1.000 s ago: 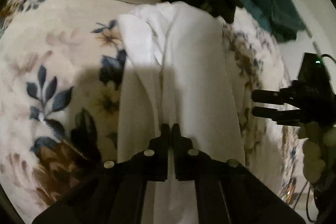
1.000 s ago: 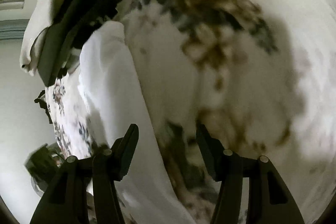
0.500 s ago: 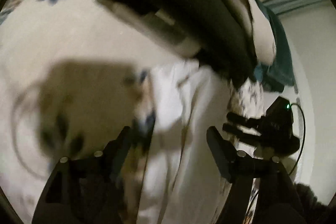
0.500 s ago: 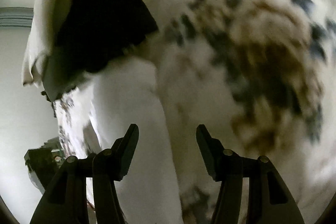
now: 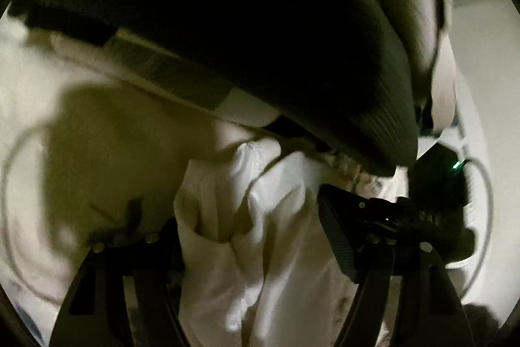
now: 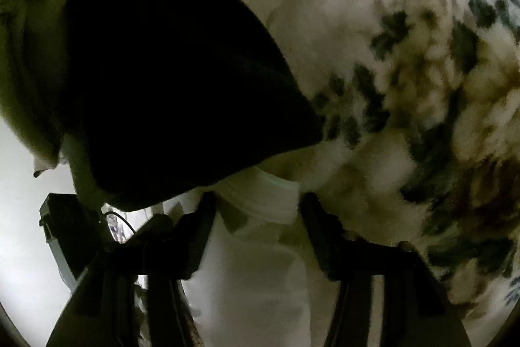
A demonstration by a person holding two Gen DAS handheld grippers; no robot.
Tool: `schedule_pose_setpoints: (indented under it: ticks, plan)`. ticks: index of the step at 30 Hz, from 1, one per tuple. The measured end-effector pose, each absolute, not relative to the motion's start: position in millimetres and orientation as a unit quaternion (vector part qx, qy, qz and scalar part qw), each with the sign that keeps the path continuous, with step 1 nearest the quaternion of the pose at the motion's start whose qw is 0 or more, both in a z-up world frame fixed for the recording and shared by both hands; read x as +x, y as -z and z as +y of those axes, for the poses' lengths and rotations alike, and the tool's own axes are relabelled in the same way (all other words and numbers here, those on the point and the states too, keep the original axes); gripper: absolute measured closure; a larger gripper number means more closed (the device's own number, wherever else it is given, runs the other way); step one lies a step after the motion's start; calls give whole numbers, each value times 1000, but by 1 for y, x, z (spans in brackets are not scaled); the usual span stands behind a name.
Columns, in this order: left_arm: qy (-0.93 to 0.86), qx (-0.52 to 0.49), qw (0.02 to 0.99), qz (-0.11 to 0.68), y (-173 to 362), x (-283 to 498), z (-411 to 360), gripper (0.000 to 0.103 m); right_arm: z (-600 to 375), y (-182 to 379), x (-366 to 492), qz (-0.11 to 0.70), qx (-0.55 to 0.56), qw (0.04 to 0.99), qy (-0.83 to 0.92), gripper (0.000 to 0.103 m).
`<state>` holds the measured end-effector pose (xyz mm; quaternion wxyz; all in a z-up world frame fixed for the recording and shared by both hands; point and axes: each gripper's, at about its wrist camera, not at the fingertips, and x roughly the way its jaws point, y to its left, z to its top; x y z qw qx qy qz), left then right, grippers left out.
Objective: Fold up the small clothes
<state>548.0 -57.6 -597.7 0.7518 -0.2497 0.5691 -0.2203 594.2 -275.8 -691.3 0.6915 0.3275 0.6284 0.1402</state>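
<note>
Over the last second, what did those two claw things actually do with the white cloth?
The left gripper, which was clamped on the white garment, opened and let it go. Both grippers then pushed forward to the garment's far end, close under the dark pile of clothes. The right gripper stayed open throughout and now straddles the white fabric. The garment remains lying on the floral blanket, bunched at its top.

Both fisheye views are dim and curved at their black round edges, motion blur smears the cream floral-print blanket [image 6: 406, 60], and the dark folded garment pile [image 5: 260, 21] sinks into featureless shadow against a brighter wall.
</note>
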Motion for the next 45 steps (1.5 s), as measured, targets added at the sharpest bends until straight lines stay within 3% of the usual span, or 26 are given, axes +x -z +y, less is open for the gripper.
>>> schedule_pose_setpoints:
  ticks: [1, 7, 17, 21, 23, 25, 26, 28, 32, 35, 40, 45]
  plan:
    - [224, -229, 759, 567, 595, 545, -63, 91, -266, 691, 598, 628, 324, 694, -139, 93]
    - [236, -198, 783, 540, 569, 522, -67, 94, -273, 675, 587, 608, 326, 709, -146, 98]
    - [280, -167, 817, 476, 486, 450, -50, 94, -284, 591, 527, 553, 309, 750, -191, 98]
    - [291, -147, 814, 480, 470, 398, -48, 88, -277, 561, 475, 545, 288, 759, -209, 98]
    - [289, -135, 802, 504, 472, 363, -40, 74, -267, 555, 441, 552, 276, 757, -216, 97]
    - [285, -135, 790, 525, 477, 329, -30, 44, -255, 558, 397, 580, 256, 742, -219, 92]
    - [282, -138, 783, 537, 483, 311, -18, 40, -253, 563, 377, 598, 246, 731, -217, 87]
    - [265, -140, 768, 566, 494, 273, 0, 39, -249, 577, 341, 651, 211, 696, -215, 80]
    - [207, -165, 735, 624, 518, 239, 28, 39, -252, 603, 295, 725, 163, 638, -200, 76]
    - [182, -185, 744, 615, 517, 248, 39, 39, -267, 603, 290, 720, 185, 646, -171, 70]
    - [176, -169, 765, 595, 525, 288, 3, 39, -260, 598, 321, 676, 227, 687, -141, 69]
    - [161, -85, 751, 635, 581, 287, -39, 39, -225, 639, 334, 707, 144, 686, -88, 69]
